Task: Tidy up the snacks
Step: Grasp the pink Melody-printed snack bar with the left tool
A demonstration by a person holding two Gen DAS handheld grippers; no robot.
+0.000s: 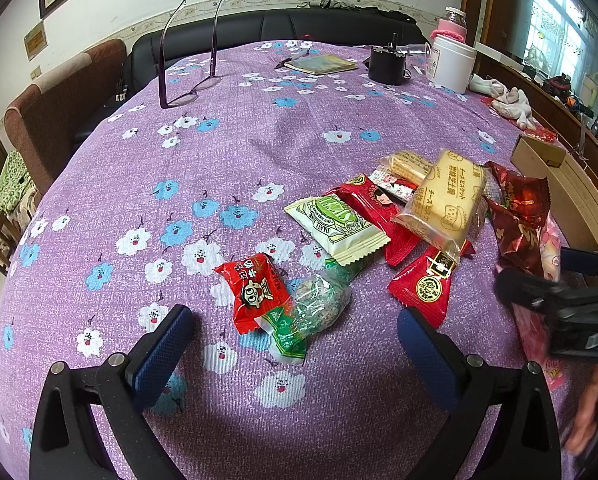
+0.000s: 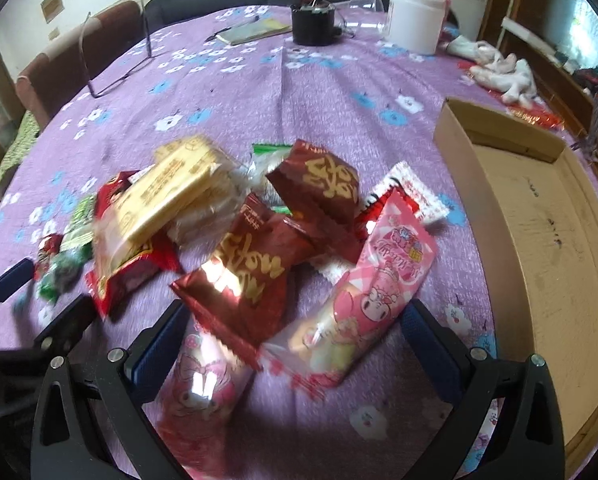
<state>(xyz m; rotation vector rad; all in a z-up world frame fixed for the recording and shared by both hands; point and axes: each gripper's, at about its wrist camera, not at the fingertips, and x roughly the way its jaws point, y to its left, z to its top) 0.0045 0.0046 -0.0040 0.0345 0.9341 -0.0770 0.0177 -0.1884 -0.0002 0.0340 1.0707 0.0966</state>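
Several wrapped snacks lie in a loose pile on the purple flowered tablecloth [image 1: 219, 152]. My left gripper [image 1: 295, 344] is open just above the cloth. A small red candy packet [image 1: 255, 290] and a green clear-wrapped snack [image 1: 315, 312] lie just ahead of its blue pads. Beyond are a green-white packet [image 1: 337, 228], a yellow biscuit pack [image 1: 445, 200] and a red gold-seal packet [image 1: 427, 284]. My right gripper [image 2: 295, 344] is open over a dark red packet [image 2: 239, 280] and two pink packets [image 2: 363, 304], holding nothing. An open cardboard box [image 2: 539, 220] sits to its right.
A pair of glasses [image 1: 187, 92] stands at the far left. A notebook [image 1: 323, 63], a black pot [image 1: 387, 66] and a white jar [image 1: 451, 64] are at the back. White cloth [image 1: 511, 100] lies at the far right. A brown chair [image 1: 59, 108] stands beyond the table's left edge.
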